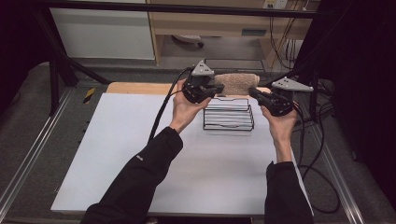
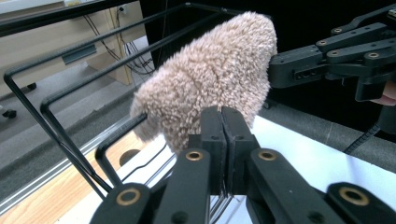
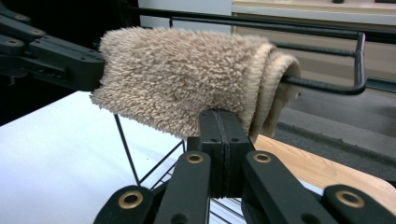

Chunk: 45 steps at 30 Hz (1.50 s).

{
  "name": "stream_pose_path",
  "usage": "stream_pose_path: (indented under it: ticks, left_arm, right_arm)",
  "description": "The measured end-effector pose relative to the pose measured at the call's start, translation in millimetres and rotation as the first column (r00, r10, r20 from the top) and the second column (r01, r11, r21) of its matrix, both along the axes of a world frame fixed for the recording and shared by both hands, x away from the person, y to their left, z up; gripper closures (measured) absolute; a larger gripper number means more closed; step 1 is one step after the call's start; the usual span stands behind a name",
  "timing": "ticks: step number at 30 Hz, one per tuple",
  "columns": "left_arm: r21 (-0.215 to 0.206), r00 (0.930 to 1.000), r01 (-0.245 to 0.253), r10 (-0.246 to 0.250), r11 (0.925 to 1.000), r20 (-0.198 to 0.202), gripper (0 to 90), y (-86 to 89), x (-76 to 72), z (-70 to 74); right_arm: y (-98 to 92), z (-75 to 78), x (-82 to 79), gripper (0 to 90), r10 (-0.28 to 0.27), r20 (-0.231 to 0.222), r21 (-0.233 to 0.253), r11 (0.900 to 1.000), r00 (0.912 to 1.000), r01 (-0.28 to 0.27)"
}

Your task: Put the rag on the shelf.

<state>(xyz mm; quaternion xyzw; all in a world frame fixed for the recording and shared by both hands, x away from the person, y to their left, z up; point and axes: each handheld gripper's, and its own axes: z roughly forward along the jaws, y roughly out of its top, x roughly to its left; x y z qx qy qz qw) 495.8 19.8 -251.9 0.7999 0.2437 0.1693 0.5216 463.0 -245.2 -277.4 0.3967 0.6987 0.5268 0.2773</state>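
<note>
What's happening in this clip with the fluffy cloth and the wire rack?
A person holds a two-jaw gripper in each hand. Both the left gripper and the right gripper are shut on opposite ends of a beige fluffy folded towel, holding it draped over the top bar of a black wire rack on the white table.

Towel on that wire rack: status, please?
Both tools shut on towel, left tool, right tool. Towel draped over wire rack top bar. Nothing in the way.
</note>
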Motion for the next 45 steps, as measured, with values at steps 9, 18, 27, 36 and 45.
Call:
stream_pose_path:
  ticks: [9,18,27,36,45]
  left_arm:
    - [-0.004,0.9997,-0.020,0.020,0.9998,-0.016,89.5,-1.7,4.9,-6.1]
    - [0.011,0.9996,-0.015,0.015,0.9998,-0.024,79.2,8.9,-6.5,-5.3]
    - [0.038,0.9987,-0.035,0.036,0.9987,-0.035,52.1,31.9,-20.1,-7.4]
    - [0.065,0.9963,-0.055,0.059,0.9964,-0.063,32.3,62.6,-33.2,-21.1]
    - [0.122,0.9903,-0.102,0.112,0.9872,-0.082,11.3,100.7,-51.4,-52.1]
  right_arm:
    - [0.7,-2.9,1.2,86.6,-0.005,0.012,0.001,1.000,0.9999,0.005]
    - [-1.8,5.7,-13.5,69.4,0.036,0.017,0.016,0.999,0.9992,-0.037]
    - [5.6,9.9,-26.8,47.4,0.059,-0.007,0.027,0.998,0.9982,-0.059]
    - [6.9,6.2,-37.4,25.0,0.054,-0.021,0.030,0.998,0.9983,-0.054]
    - [10.0,-6.5,-45.6,9.7,0.071,-0.060,0.034,0.997,0.9957,-0.069]
